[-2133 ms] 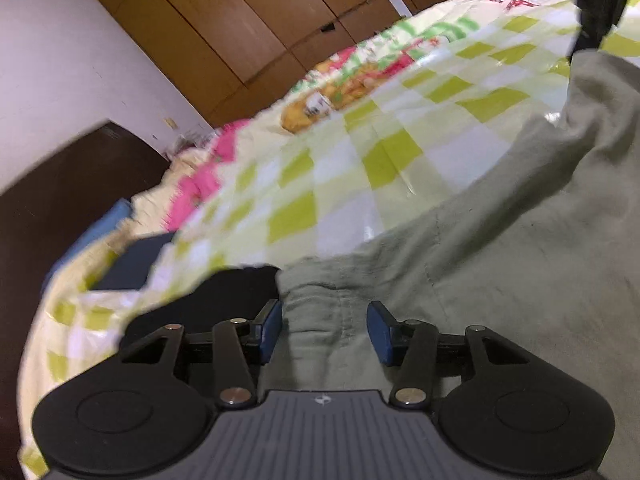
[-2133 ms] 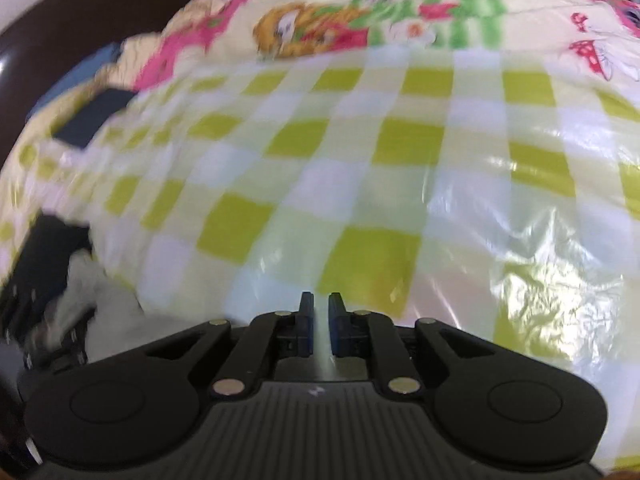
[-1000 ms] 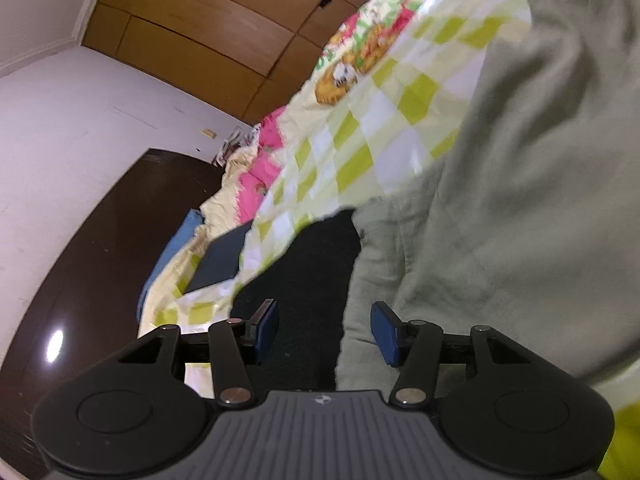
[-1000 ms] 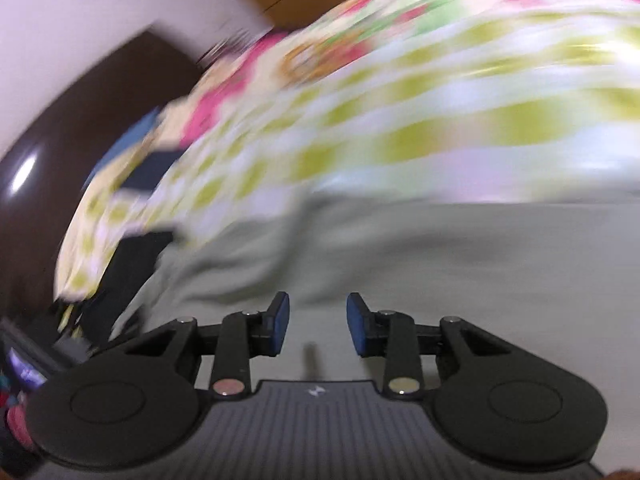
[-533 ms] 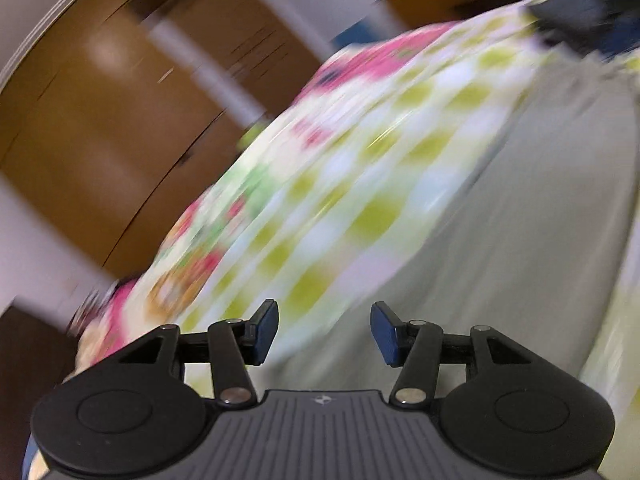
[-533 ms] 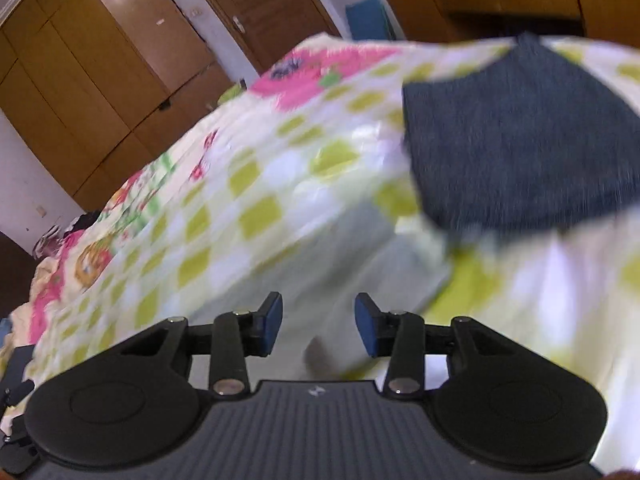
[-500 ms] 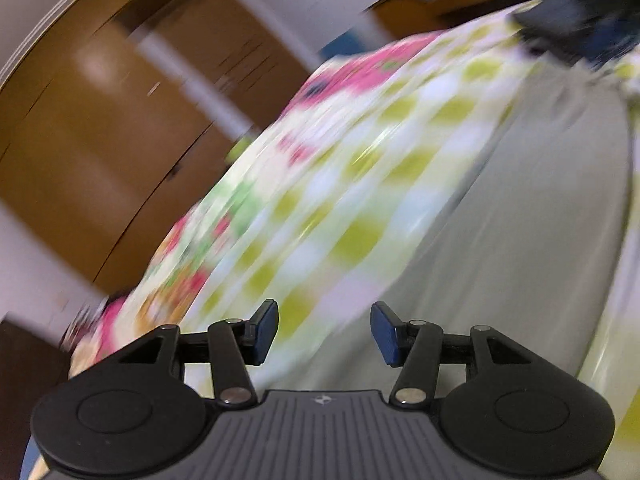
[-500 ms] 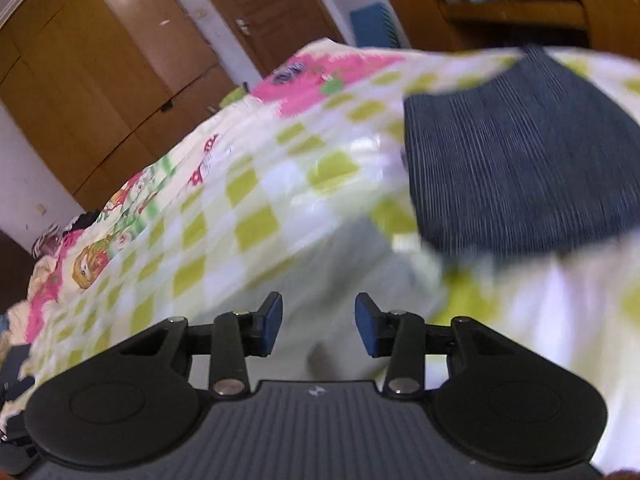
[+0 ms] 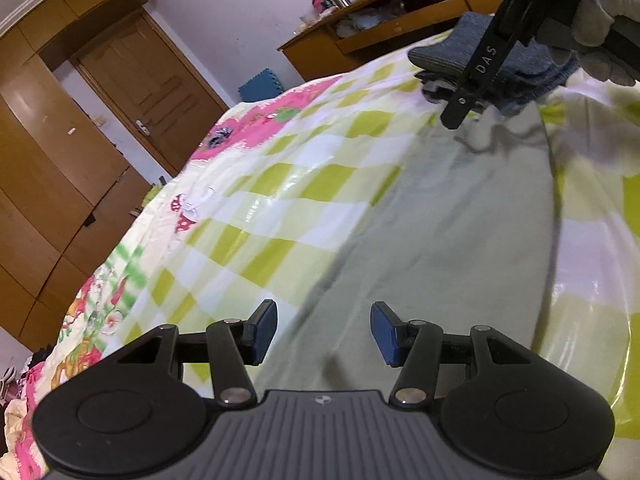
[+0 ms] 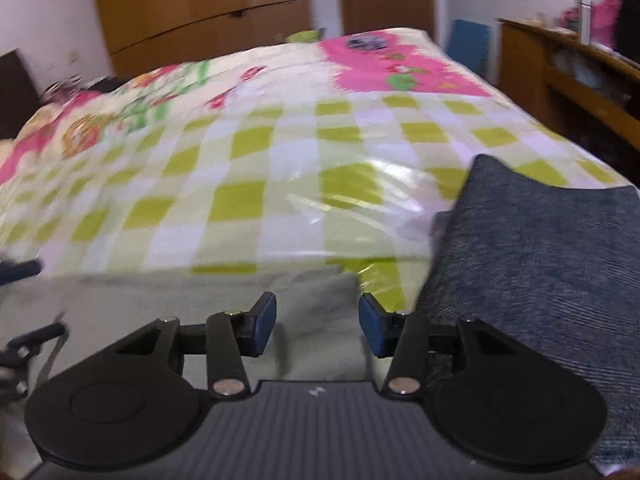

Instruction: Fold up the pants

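Note:
Grey-green pants [image 9: 460,232] lie flat in a long strip on the checked bed cover [image 9: 280,200], running from below my left gripper [image 9: 324,334] to the far right. That gripper hovers open over the strip's near left edge, with nothing between its pads. At the far end my right gripper [image 9: 476,76] is held by a gloved hand [image 9: 600,20]. In the right wrist view the right gripper [image 10: 316,320] has its jaws opening. The pants' end [image 10: 324,292] lies loose just ahead of and between the fingers, not pinched.
A folded dark blue garment [image 10: 540,260] lies right beside the right gripper, also seen as the dark blue garment [image 9: 452,52] past the pants' far end. A wooden desk [image 9: 380,28] stands beyond the bed, with a door [image 9: 152,92] and wardrobe [image 9: 40,140] to the left.
Both views have swung from the headboard side toward the door and desk. The right gripper's jaws have spread wider. The left jaws kept the same gap.

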`<state>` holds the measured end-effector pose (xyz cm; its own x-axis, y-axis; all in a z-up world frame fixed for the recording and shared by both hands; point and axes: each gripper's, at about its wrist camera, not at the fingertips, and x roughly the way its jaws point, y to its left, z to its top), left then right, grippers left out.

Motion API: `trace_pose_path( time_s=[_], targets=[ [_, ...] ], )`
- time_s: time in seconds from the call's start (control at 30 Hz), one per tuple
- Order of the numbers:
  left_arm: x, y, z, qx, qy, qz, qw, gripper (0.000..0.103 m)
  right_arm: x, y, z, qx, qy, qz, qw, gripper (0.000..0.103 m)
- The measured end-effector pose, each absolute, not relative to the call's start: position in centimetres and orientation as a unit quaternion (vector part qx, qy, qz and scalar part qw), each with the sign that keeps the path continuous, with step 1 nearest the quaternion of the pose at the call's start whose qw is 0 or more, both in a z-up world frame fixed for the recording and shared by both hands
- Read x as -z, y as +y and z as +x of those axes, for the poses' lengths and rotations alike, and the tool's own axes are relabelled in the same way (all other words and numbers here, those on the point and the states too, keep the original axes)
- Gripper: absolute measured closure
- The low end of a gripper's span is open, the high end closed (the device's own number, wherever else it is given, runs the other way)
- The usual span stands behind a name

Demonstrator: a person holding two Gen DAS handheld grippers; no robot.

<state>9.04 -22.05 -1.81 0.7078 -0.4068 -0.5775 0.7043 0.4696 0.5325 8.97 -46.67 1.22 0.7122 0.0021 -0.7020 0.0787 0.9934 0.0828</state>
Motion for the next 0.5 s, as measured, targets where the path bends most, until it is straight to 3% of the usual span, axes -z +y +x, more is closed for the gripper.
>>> trace_pose_path(
  time_s=[0.1,0.37,0.43,0.47,0.5],
  targets=[
    [2.4,-22.4,8.9,0.332,0.19,0.401,0.832,0.038,-0.5,-47.3,9.9,0.035,0.386,0.058,0.92,0.067],
    [3.0,-21.9,9.7,0.32,0.195,0.409,0.832,0.038,-0.5,-48.3,11.7,0.01,0.393,0.068,0.917,0.064],
    [2.9,-21.6,9.7,0.318,0.198,0.404,0.835,0.038,-0.1,-49.0,11.9,0.014,0.399,0.091,0.913,0.076],
    [2.8,-21.5,9.7,0.317,0.199,0.401,0.836,0.038,-0.2,-49.4,11.9,0.016,0.399,0.108,0.91,0.1],
    [2.7,-21.2,9.6,0.316,0.198,0.399,0.838,0.038,-0.6,-49.7,11.6,0.014,0.393,0.128,0.911,0.1]
  ],
)
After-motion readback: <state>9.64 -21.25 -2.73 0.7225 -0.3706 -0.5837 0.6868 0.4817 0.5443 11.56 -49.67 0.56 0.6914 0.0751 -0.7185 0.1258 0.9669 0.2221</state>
